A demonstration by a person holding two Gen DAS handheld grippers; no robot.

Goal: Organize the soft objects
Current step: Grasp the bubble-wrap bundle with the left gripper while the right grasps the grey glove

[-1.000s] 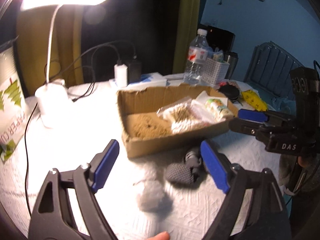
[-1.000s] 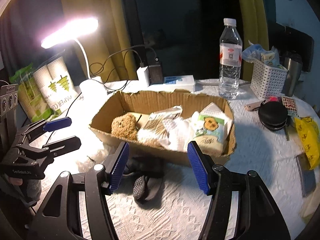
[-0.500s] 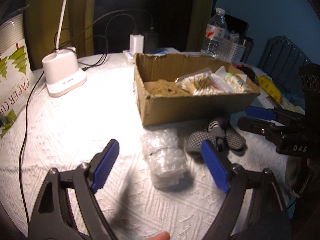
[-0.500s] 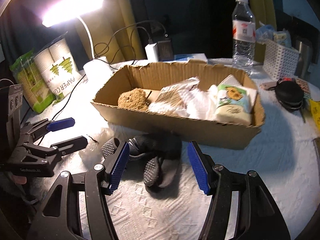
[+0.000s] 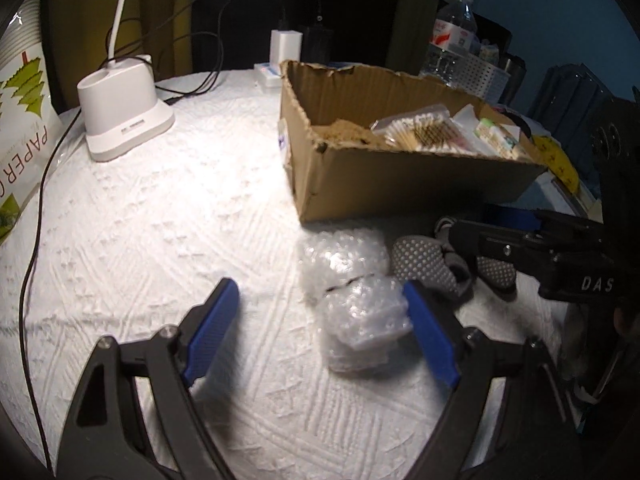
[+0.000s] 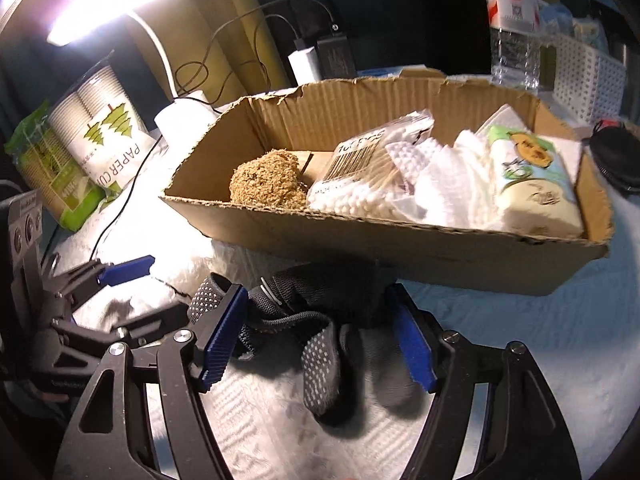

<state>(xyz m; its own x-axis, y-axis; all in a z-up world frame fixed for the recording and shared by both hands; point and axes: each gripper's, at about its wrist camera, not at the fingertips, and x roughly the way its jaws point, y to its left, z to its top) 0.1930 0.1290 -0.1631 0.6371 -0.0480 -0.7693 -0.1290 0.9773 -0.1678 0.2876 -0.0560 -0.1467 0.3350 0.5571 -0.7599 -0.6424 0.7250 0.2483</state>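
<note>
A clear bubble-wrap bundle (image 5: 356,300) lies on the white cloth in front of the cardboard box (image 5: 400,192). My left gripper (image 5: 320,334) hangs open around it, and the wrap sits close to the right pad. A heap of grey dotted socks (image 6: 320,340) lies against the box front (image 6: 440,256). My right gripper (image 6: 316,338) straddles the socks with its jaws opening and the pads off them. Inside the box are a brown plush (image 6: 266,180), a cotton swab pack (image 6: 360,184) and a tissue pack (image 6: 532,184). Each gripper shows in the other's view: right gripper (image 5: 476,224), left gripper (image 6: 148,296).
A white lamp base (image 5: 120,120) with cables stands at the back left, beside a paper cup pack (image 6: 100,136). Behind the box are chargers, a water bottle (image 6: 512,20) and a white basket (image 6: 588,76). A black round case (image 6: 616,156) lies to the right.
Both grippers have come down and tilted toward the table. The bubble wrap now sits between the left jaws and the socks between the right jaws, which have widened.
</note>
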